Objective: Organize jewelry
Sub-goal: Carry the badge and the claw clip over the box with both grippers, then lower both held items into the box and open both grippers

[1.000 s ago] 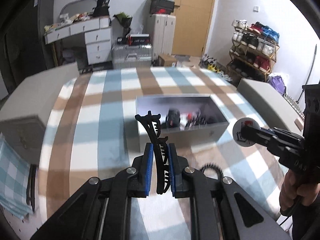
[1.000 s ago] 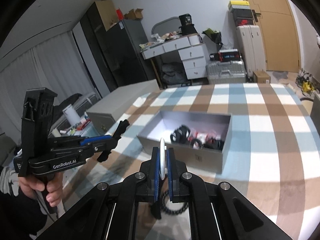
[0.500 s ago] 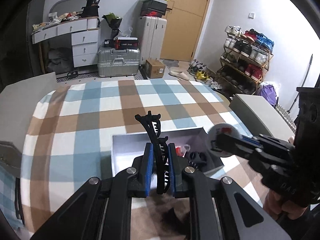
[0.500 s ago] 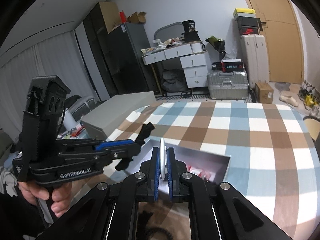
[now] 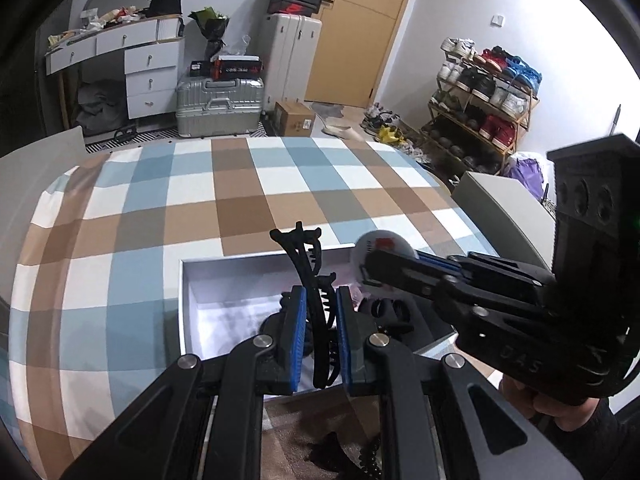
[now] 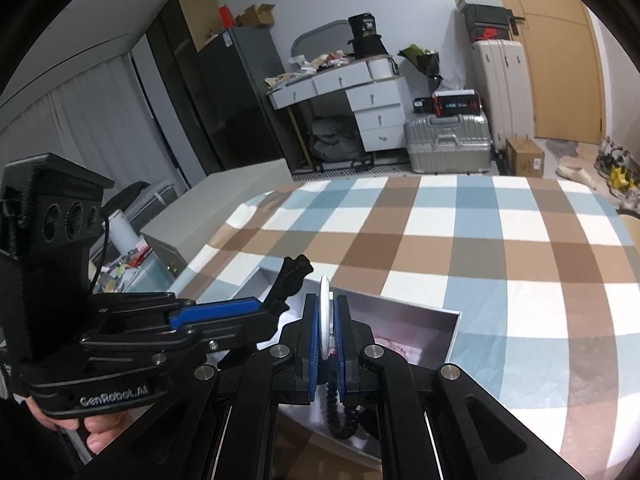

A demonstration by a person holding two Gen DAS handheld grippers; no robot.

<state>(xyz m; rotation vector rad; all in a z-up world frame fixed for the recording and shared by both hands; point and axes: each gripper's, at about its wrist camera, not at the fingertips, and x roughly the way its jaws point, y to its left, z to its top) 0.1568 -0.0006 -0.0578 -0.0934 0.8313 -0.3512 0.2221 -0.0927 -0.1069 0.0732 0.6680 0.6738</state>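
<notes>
My left gripper (image 5: 320, 300) is shut on a black claw hair clip (image 5: 308, 264), which stands upright between the blue pads above the open grey box (image 5: 185, 304). The box holds several dark and red pieces (image 5: 394, 310). From the right, my right gripper (image 5: 370, 270) reaches over the same box, shut on a white round disc with a red mark (image 5: 380, 246). In the right wrist view the disc (image 6: 325, 316) shows edge-on between the right gripper's (image 6: 325, 314) pads. There the left gripper (image 6: 276, 306) with the clip (image 6: 294, 274) sits just to its left, over the box (image 6: 450, 334).
The box lies on a blue, brown and white checked cloth (image 5: 240, 208). A black beaded loop (image 6: 340, 414) lies in front of the box. A person's hand (image 6: 96, 436) holds each tool. Suitcases (image 5: 220, 104), a drawer desk (image 5: 148, 64) and a shoe rack (image 5: 480, 92) stand beyond the table.
Both grippers have moved forward to the box, which was well ahead before and now lies right under their tips. The two tools have drawn closer together. Each keeps its grip.
</notes>
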